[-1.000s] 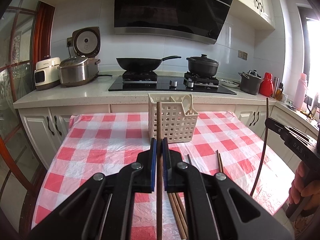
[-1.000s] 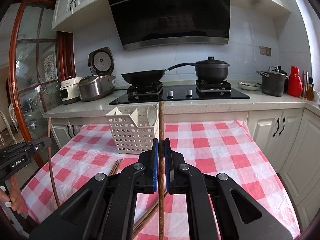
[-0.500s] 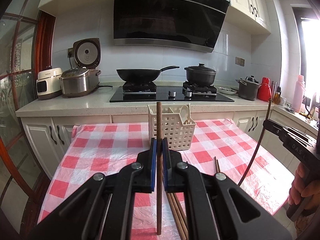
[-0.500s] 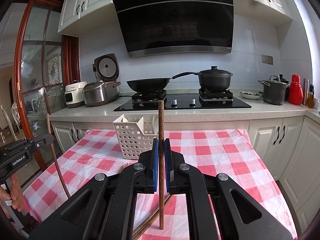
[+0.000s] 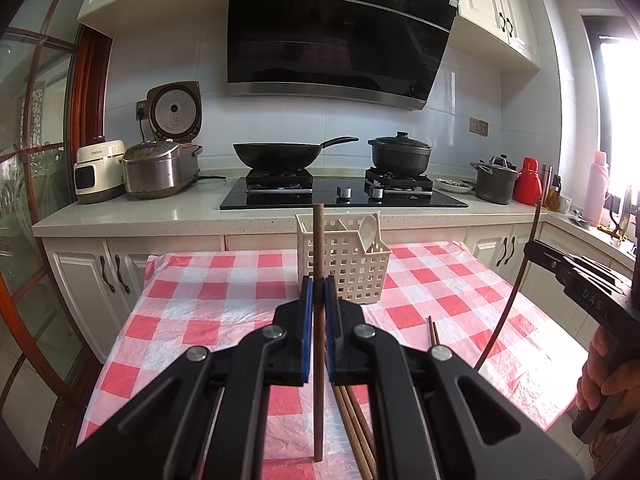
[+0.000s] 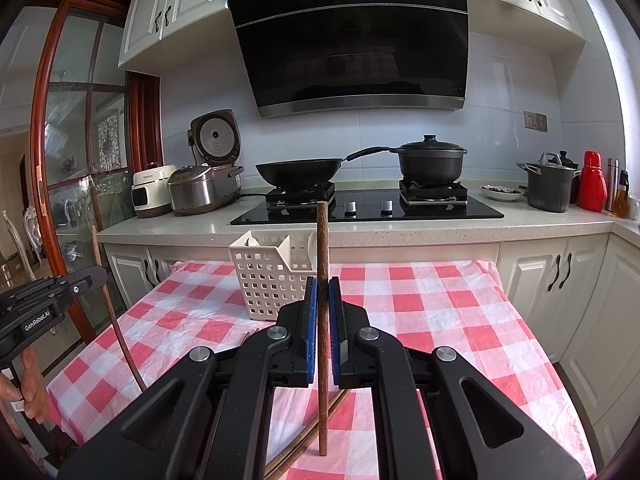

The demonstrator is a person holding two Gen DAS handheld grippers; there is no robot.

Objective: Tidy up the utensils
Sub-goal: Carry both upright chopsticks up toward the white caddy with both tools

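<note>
**Two chopsticks held up over the checked table**

Both chopsticks are lifted higher than they were a second ago, and now the bottom tips are seen hanging in the air above the cloth. More of the wall and cupboards is seen at the top of each frame than before.

One brown chopstick (image 5: 318,320) is pinched upright by the left gripper (image 5: 317,300), in the middle of the left wrist frame. Its jaws are squeezed tight on the stick. A second brown chopstick (image 6: 323,320) is pinched the same way by the right gripper (image 6: 322,304), in the middle of the right wrist frame, and it stands straight up too.

More chopsticks (image 5: 354,420) are left lying on the red and white tablecloth (image 5: 200,304), low in the frame, partly hidden under the gripper. The white basket (image 5: 344,264) is seen just above the center of the left frame, standing near the far edge of the table. A white spoon (image 5: 370,228) is already standing in its right side.

Behind the table, a black wok (image 5: 280,154) and a black pot (image 5: 400,154) are seen on the stove. A rice cooker (image 5: 160,168) is seen at the left of the frame.
</note>
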